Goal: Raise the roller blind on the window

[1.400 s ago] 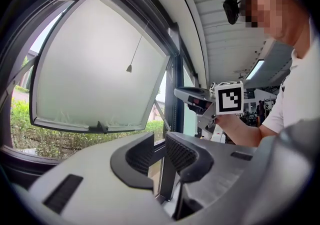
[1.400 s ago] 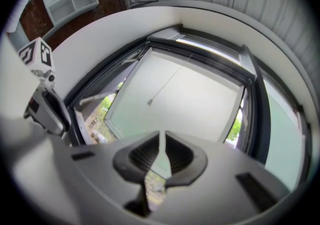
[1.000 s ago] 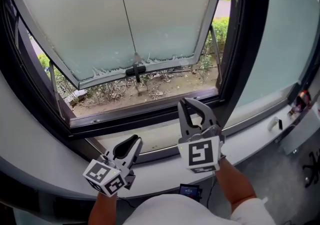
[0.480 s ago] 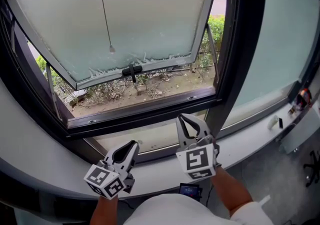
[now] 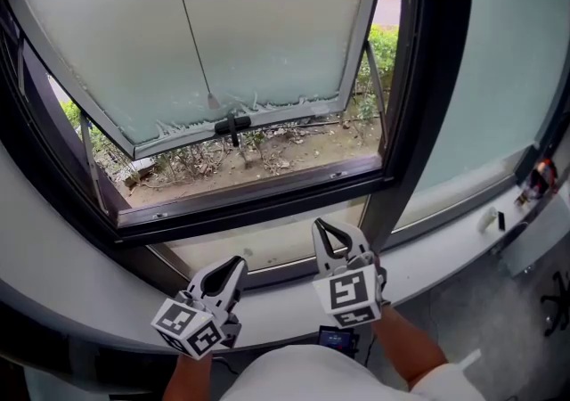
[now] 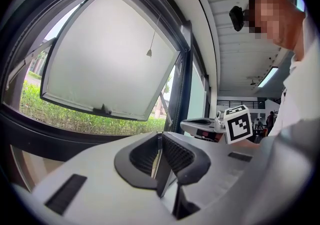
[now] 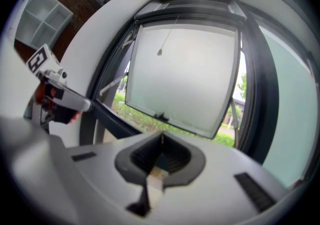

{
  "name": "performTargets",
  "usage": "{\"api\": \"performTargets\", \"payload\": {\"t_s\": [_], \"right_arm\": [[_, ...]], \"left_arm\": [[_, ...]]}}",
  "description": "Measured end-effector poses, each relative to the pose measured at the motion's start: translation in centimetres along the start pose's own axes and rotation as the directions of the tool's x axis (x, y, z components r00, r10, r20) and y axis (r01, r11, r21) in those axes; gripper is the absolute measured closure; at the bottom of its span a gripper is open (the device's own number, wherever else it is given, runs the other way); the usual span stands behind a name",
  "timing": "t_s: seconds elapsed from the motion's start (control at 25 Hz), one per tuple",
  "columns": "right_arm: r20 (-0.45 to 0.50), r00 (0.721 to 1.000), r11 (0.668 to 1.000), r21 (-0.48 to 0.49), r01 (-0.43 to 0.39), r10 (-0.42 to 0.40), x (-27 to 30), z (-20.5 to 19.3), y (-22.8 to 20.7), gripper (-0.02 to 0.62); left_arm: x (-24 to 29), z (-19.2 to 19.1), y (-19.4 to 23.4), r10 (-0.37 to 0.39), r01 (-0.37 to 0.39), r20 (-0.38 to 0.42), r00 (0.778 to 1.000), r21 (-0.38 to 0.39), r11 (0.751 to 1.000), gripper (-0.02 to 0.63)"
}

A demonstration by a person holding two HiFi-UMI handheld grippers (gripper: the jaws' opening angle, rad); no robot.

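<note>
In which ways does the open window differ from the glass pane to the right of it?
The window is swung outward at its bottom, so the ground shows under it; the pane sits closed in its frame. A cord hangs before the window, none before the pane. The window carries a dark handle on its lower edge; the pane shows none. Both are frosted glass in dark frames.

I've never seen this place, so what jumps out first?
The big frosted window pane, swung open outward, fills the top, with green bushes beyond it. A thin pull cord dangles before it. Down by the sill, the left tongs have just been closing on nothing, beside the right tongs.
</note>
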State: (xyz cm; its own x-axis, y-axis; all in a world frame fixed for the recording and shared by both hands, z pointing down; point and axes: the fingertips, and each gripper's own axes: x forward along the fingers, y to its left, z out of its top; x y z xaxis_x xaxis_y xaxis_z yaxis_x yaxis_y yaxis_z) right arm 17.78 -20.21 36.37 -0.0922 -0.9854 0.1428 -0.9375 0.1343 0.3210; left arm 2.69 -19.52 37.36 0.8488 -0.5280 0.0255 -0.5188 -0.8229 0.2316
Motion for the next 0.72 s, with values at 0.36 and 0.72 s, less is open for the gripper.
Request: {"api": "performTargets", "payload": {"t_s": [0.36, 0.72], "right_arm": [[-0.044, 0.998, 0.998, 0.039, -0.050, 0.052, 0.0, -2.8, 1.1, 0.572], [-0.105, 0.988, 0.993, 0.060, -0.105, 0.111, 0.1, -5.6, 2.5, 0.572]], "left_arm": [[0.2, -1.6, -0.3, 0.013, -0.014, -0.023, 1.000, -0.021, 1.000, 0.563], [0.1, -3.0, -0.2, 0.035, -0.037, -0.043, 0.998, -0.046, 0.998, 0.563]]}}
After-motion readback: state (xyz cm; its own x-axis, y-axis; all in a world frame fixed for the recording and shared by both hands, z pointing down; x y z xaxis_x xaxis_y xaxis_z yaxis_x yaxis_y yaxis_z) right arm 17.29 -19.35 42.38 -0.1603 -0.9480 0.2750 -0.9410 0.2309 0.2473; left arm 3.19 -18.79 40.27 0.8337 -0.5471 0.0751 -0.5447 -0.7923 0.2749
